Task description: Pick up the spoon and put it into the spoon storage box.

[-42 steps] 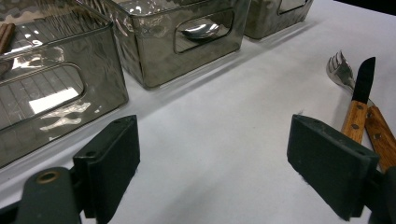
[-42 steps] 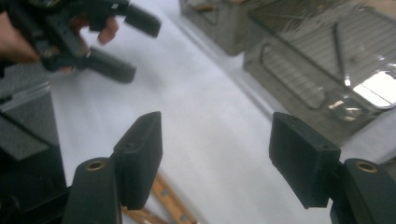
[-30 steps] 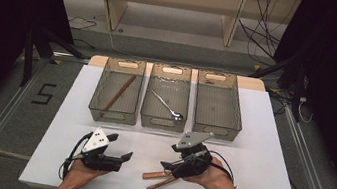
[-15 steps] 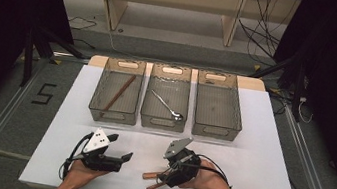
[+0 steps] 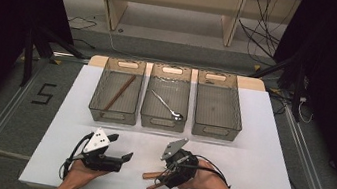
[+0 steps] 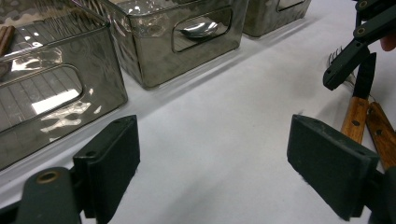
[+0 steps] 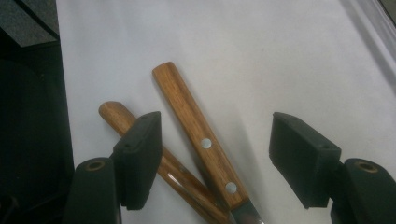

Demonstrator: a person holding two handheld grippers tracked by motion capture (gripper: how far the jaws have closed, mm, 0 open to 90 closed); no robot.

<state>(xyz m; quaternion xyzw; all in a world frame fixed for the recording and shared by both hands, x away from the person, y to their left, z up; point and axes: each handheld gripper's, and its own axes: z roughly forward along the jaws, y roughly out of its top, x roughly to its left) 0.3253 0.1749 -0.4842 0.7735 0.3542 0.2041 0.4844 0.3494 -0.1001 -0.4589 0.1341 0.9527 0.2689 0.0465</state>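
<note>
Right claw [image 7: 215, 163] spread over the riveted knife handle [image 7: 196, 140]: stiff, smooth wood, best pinched mid-handle between the pads.

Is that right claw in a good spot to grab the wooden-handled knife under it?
Probably yes. The right claw stands open just above the riveted wooden handle, which lies between its two pads on the bare white table. A second wooden handle lies partly under one pad and may get nudged.

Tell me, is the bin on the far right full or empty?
Empty. The right bin shows just its bare bottom in the high view, while the others hold a spoon and a stick.
</note>
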